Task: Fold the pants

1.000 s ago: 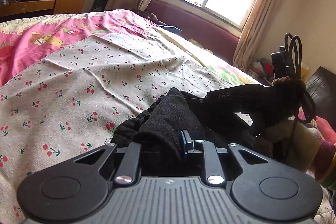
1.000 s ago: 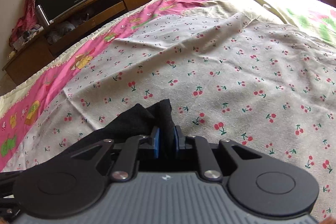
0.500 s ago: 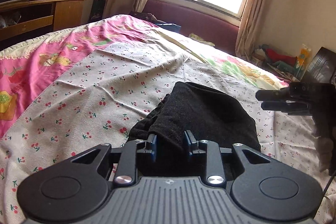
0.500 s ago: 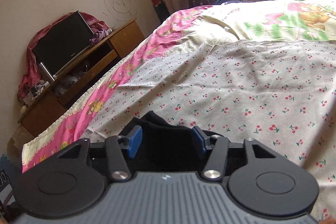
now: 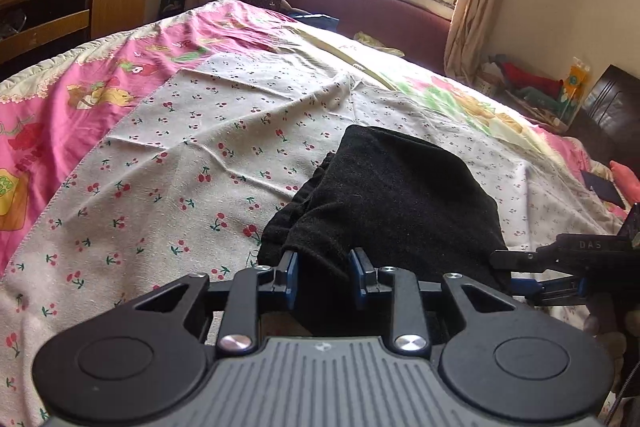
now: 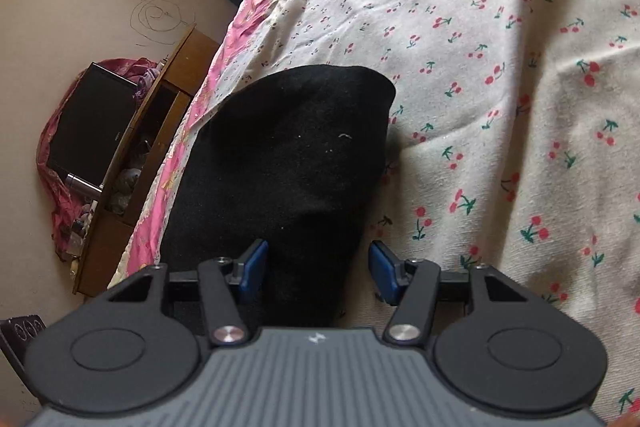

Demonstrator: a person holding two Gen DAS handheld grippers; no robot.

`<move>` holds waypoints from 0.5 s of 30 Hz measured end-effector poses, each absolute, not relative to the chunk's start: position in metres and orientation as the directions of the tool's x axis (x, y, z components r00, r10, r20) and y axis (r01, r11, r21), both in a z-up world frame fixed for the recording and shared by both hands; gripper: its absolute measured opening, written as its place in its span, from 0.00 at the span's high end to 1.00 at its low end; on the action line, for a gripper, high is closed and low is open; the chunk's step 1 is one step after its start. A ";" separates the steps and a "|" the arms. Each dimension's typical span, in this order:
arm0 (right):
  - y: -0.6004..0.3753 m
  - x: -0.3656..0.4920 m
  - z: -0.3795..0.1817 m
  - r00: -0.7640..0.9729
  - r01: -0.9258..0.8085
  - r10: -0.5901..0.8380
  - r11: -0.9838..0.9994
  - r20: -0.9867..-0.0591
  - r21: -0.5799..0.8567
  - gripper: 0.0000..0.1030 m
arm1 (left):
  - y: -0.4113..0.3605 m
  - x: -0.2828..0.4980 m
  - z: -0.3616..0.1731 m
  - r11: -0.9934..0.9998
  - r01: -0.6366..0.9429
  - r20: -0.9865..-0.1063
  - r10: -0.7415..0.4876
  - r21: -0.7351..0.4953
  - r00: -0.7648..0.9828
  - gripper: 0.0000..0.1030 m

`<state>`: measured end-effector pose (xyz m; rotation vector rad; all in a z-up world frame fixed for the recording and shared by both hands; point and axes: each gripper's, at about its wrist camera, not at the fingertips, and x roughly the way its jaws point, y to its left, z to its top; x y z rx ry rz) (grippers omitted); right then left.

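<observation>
Black pants [image 5: 396,195] lie folded in a compact stack on the cherry-print sheet [image 5: 192,155]. My left gripper [image 5: 324,273] is open, its blue pads astride the near edge of the stack without pinching it. My right gripper [image 6: 318,271] is open wide at the stack's other end, with the pants [image 6: 288,155] reaching between its pads. The right gripper also shows in the left wrist view [image 5: 516,273], at the stack's right side.
The bed carries a pink cartoon quilt [image 5: 60,99] under the sheet. A wooden TV cabinet [image 5: 60,11] with a television stands left of the bed. A window bench [image 5: 360,11] lies beyond the bed. Clutter [image 5: 528,87] sits at the far right.
Both grippers went from shut on the pants to open, letting the folded stack rest on the bed. The right gripper swung round to the stack's right end.
</observation>
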<state>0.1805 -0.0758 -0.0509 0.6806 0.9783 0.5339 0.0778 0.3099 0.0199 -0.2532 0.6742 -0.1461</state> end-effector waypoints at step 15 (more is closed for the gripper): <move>-0.067 0.208 -0.060 0.470 -0.076 0.701 0.638 -0.537 0.766 0.39 | 0.272 0.108 0.037 0.971 0.234 -0.690 -0.206 -0.055 0.694 0.38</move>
